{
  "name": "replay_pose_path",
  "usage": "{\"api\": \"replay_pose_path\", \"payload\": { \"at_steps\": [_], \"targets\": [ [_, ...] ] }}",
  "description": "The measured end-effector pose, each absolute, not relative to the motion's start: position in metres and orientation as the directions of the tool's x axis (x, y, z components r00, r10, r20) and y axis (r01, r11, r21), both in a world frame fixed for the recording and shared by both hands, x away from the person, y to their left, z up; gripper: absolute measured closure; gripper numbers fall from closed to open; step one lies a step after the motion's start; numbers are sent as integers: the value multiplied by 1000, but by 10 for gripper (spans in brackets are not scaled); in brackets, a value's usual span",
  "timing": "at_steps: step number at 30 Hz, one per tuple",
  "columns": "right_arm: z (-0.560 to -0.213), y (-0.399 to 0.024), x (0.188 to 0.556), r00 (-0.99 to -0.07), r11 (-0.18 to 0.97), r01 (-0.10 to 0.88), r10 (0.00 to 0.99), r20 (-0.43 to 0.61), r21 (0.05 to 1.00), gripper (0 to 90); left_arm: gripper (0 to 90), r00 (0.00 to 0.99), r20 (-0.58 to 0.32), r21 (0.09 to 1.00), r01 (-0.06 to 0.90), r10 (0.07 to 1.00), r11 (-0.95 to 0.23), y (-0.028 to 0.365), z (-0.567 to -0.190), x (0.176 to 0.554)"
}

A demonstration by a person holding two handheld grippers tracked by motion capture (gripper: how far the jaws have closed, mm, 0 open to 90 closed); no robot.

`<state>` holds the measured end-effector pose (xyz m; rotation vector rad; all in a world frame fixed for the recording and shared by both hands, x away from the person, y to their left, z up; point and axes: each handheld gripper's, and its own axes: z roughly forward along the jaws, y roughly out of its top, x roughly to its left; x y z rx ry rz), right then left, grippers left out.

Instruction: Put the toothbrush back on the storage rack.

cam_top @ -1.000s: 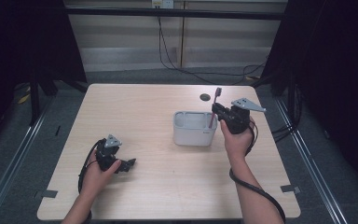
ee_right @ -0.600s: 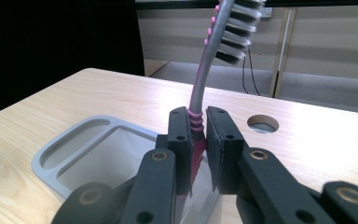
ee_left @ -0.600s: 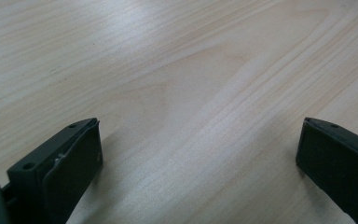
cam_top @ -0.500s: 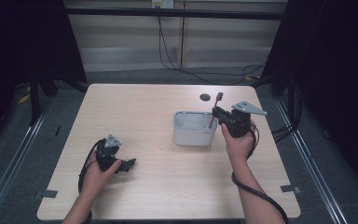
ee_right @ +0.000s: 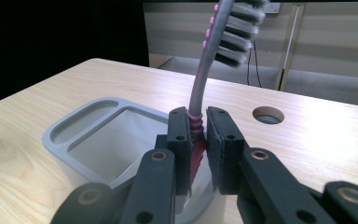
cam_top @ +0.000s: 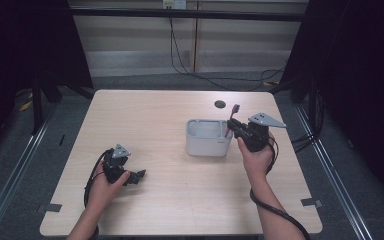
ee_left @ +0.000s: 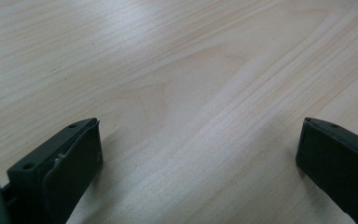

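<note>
1. Looking down from the high view, a light wooden table [cam_top: 180, 200] is seen with a grey two-compartment holder [cam_top: 208, 137] standing right of centre. The right gripper [cam_top: 235, 126] is held by the person's right hand [cam_top: 255, 156] just beside the holder's right end, and a toothbrush [cam_top: 234, 113] is clamped in it, head up, with the lower end at the holder's right rim. The left gripper [cam_top: 139, 176] is held low at the near left of the table by the left hand [cam_top: 104, 181], well apart from the holder. A small round hole [cam_top: 220, 104] is seen in the tabletop behind the holder.

2. In the left gripper view, the two black jaws are seen spread wide, one at each lower corner, with nothing but bare wood grain between them. Nothing is gripped or touched by them.

3. In the right gripper view, the jaws are closed almost fully on the toothbrush [ee_right: 200, 100], pinched at the ribbed pink part of its handle. The grey neck is seen rising upright and curving to the bristled head at the top. The lower handle is directed down into the holder [ee_right: 98, 122], over its larger compartment; the narrow compartment is seen at the far left side.
</note>
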<state>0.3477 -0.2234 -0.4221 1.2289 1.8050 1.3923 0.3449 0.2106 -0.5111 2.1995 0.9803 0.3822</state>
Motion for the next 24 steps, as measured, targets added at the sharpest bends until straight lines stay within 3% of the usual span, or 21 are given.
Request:
{"api": "replay_pose_path", "payload": {
  "at_steps": [24],
  "targets": [
    [-430,-224,338,-473,100,328,878,72,939,794,0,670,-9,695,538,742,-477,211,-511,345]
  ]
}}
